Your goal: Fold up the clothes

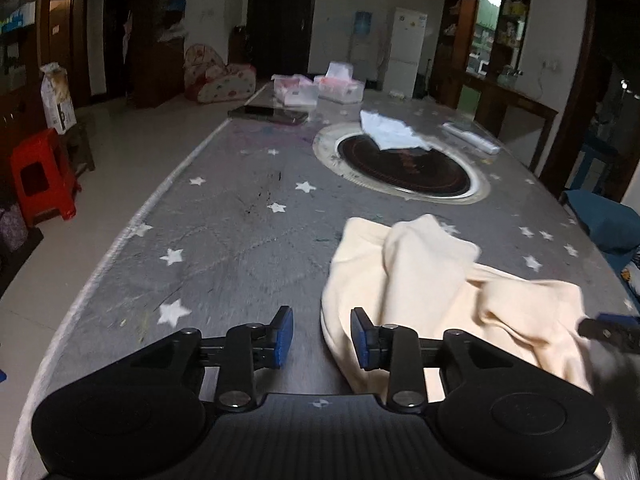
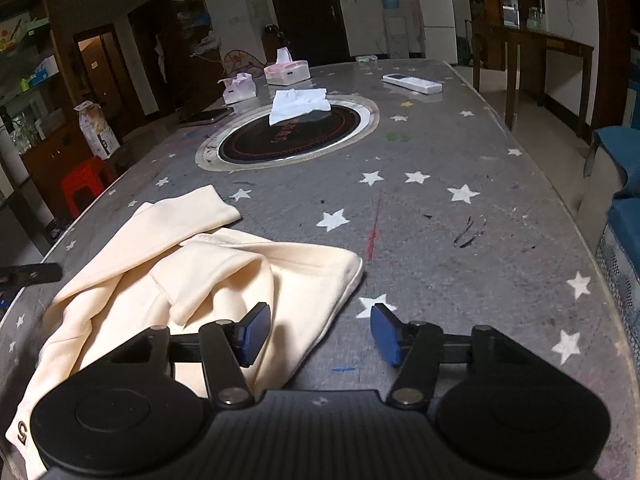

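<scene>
I see the cream garment (image 2: 208, 276) lying rumpled on the star-patterned table (image 2: 460, 240), near its front edge, partly doubled over itself but not neat. My left gripper (image 1: 322, 336) hangs spread wide at its left border, my right gripper (image 2: 320, 334) spread wide over its right corner; both grasp nothing. I judge they flank the cloth to take its edges.

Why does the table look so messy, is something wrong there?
Nothing is broken. The cream garment lies crumpled, one part flopped over itself, not yet folded. A white cloth hangs partly over the round black hotplate. The star-patterned table cover has dark scuffs and a red streak.
</scene>
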Demonstrator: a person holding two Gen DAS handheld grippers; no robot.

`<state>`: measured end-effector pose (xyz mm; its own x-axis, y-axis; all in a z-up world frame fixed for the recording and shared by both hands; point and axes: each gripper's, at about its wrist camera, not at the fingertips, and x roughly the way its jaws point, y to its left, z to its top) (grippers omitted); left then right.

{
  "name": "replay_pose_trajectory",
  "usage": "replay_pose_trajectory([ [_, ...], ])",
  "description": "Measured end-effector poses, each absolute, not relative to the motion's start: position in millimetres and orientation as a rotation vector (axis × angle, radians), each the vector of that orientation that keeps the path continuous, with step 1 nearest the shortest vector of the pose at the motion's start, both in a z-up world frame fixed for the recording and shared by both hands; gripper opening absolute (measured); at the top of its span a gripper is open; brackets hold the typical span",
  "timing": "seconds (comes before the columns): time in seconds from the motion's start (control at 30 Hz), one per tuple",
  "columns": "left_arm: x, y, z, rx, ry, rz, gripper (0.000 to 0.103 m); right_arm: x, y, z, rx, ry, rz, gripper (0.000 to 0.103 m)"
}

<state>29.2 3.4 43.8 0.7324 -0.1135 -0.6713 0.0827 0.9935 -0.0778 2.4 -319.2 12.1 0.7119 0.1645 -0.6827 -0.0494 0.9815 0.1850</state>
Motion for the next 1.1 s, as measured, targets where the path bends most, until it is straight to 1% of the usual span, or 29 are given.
replay_pose_trajectory([
  [0.07,45.2,-0.6,35.4,-0.016,0.763,-0.102,0.034,7.2,-320.6,8.5,0.163,0.781,0.119,0.05],
  [0.13,56.2,-3.8,27.5,0.004,0.784,-0.113,0.032,11.6,-322.9,6.3,0.176,0.785,0.123,0.045],
  [0.17,60.2,-5.5,24.4,0.01,0.791,-0.126,0.027,13.4,-323.7,6.4,0.182,0.784,0.123,0.044],
  [0.23,64.6,-8.4,21.5,0.023,0.789,-0.148,0.02,18.4,-324.3,7.1,0.187,0.787,0.126,0.042],
  [0.27,66.3,-9.8,20.6,0.03,0.785,-0.158,0.013,21.1,-323.7,7.1,0.181,0.789,0.125,0.04],
  [0.3,68.0,-10.9,20.3,0.032,0.784,-0.169,0.011,23.8,-322.9,6.7,0.172,0.791,0.124,0.031],
  [0.33,69.5,-11.7,20.5,0.032,0.784,-0.176,0.01,26.7,-322.2,6.1,0.167,0.794,0.126,0.024],
  [0.37,70.8,-12.4,20.6,0.035,0.782,-0.179,0.009,29.5,-321.6,6.2,0.163,0.797,0.126,0.021],
  [0.4,72.3,-12.9,20.5,0.037,0.781,-0.181,0.009,32.4,-320.9,6.3,0.159,0.799,0.127,0.013],
  [0.53,81.2,-13.8,21.0,0.031,0.781,-0.183,0.008,45.8,-319.7,9.2,0.136,0.799,0.123,0.005],
  [0.97,124.4,-35.6,19.4,0.026,0.783,-0.195,0.008,121.4,-327.5,22.6,-0.008,0.789,0.047,0.004],
  [1.1,138.4,-41.5,18.1,0.04,0.782,-0.183,0.008,136.7,-329.3,18.6,-0.021,0.811,0.041,0.004],
])
